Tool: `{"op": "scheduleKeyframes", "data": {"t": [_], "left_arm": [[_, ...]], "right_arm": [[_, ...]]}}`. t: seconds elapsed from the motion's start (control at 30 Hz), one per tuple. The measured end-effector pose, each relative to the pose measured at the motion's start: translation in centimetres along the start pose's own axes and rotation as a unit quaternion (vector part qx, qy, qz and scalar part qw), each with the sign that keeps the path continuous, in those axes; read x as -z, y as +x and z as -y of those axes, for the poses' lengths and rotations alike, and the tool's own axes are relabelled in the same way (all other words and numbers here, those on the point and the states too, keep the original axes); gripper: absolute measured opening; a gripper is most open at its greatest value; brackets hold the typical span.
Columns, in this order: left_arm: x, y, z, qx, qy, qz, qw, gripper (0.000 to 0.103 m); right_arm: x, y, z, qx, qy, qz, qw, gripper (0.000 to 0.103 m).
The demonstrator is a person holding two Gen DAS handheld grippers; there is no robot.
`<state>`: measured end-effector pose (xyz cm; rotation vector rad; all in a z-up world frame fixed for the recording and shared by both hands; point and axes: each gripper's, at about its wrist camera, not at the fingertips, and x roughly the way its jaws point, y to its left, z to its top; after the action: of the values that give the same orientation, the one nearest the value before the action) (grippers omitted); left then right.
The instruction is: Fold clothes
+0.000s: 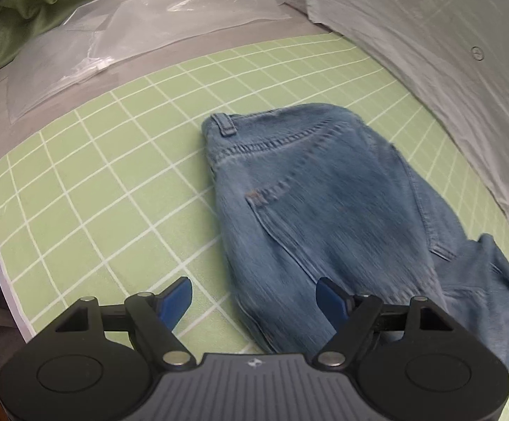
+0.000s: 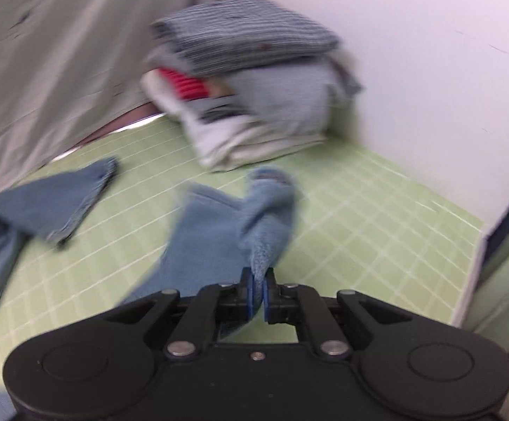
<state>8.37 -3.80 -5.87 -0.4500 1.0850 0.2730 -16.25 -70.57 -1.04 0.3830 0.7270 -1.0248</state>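
Blue denim jeans [image 1: 324,203] lie on the green grid mat [image 1: 96,193], waistband and back pocket facing up. My left gripper [image 1: 254,298] is open and hovers over the near edge of the jeans' seat, holding nothing. In the right wrist view my right gripper [image 2: 258,291] is shut on a fold of one jeans leg [image 2: 233,221], which rises from the mat to the pads. The other leg [image 2: 51,203] lies flat to the left with its hem toward the back.
A stack of folded clothes [image 2: 254,80] sits at the back of the mat against a white wall [image 2: 412,70]. Clear plastic bags [image 1: 131,35] and a green garment [image 1: 26,10] lie beyond the mat. A grey sheet [image 1: 447,70] drapes along the right.
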Motion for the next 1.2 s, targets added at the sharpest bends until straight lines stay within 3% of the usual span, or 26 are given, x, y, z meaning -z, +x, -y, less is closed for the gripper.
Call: {"op": "scheduleKeyframes", "data": {"t": [0.17, 0.3, 0.37, 0.43, 0.47, 0.53, 0.6, 0.67, 0.73, 0.93, 1.03, 1.07, 1.13, 1.17, 1.2], "left_arm": [[-0.7, 2.3, 1.9, -0.013, -0.006, -0.015, 0.9998, 0.081], [-1.9, 2.9, 3.9, -0.026, 0.015, -0.012, 0.9995, 0.082], [-2.3, 3.2, 3.8, -0.025, -0.009, -0.014, 0.9996, 0.083], [-2.2, 3.3, 3.5, -0.025, -0.025, -0.013, 0.9993, 0.084], [-2.1, 3.1, 3.4, -0.025, -0.030, -0.010, 0.9992, 0.084], [-1.8, 3.0, 3.2, -0.032, -0.036, -0.008, 0.9988, 0.085], [-1.5, 3.2, 3.1, -0.037, -0.038, -0.013, 0.9985, 0.086], [-1.3, 3.3, 3.1, -0.037, -0.032, -0.012, 0.9987, 0.086], [-1.5, 3.5, 3.4, -0.041, -0.028, -0.013, 0.9987, 0.086], [-2.3, 3.6, 3.7, -0.042, -0.046, -0.003, 0.9980, 0.083], [-2.9, 3.5, 3.9, -0.035, -0.058, -0.002, 0.9977, 0.068], [-3.0, 3.4, 3.9, -0.037, -0.060, -0.001, 0.9975, 0.057], [-2.9, 3.1, 4.0, -0.036, -0.060, 0.004, 0.9975, 0.043], [-2.8, 2.8, 4.0, -0.032, -0.058, 0.008, 0.9977, 0.029], [-2.7, 2.5, 3.9, -0.026, -0.055, 0.013, 0.9981, 0.026]], "right_arm": [[-3.5, 3.4, -3.4, -0.032, 0.009, 0.003, 0.999, 0.005], [-8.1, 5.0, -8.1, -0.180, 0.034, 0.028, 0.983, 0.006], [-10.4, 5.8, -10.4, -0.253, 0.047, 0.040, 0.966, 0.016], [-12.6, 6.6, -12.6, -0.322, 0.061, 0.053, 0.943, 0.063], [-12.5, 6.5, -12.5, -0.332, 0.080, 0.061, 0.938, 0.068], [-11.6, 6.9, -11.9, -0.296, 0.089, 0.061, 0.949, 0.069], [-10.0, 8.3, -11.3, -0.216, 0.063, 0.039, 0.974, 0.065], [-7.9, 9.9, -10.4, -0.183, 0.058, 0.000, 0.981, 0.058], [-5.9, 11.5, -9.5, -0.151, 0.052, -0.038, 0.986, 0.057], [-2.1, 13.8, -10.9, -0.135, 0.012, -0.085, 0.987, 0.057], [-1.3, 14.2, -12.2, -0.133, -0.022, -0.082, 0.988, 0.048], [-1.0, 14.2, -12.7, -0.126, -0.040, -0.077, 0.988, 0.044], [-0.3, 13.8, -13.3, -0.117, -0.073, -0.065, 0.988, 0.024], [0.1, 13.4, -13.2, -0.118, -0.082, -0.061, 0.988, 0.020], [0.4, 12.9, -13.0, -0.119, -0.092, -0.057, 0.987, 0.013]]}}
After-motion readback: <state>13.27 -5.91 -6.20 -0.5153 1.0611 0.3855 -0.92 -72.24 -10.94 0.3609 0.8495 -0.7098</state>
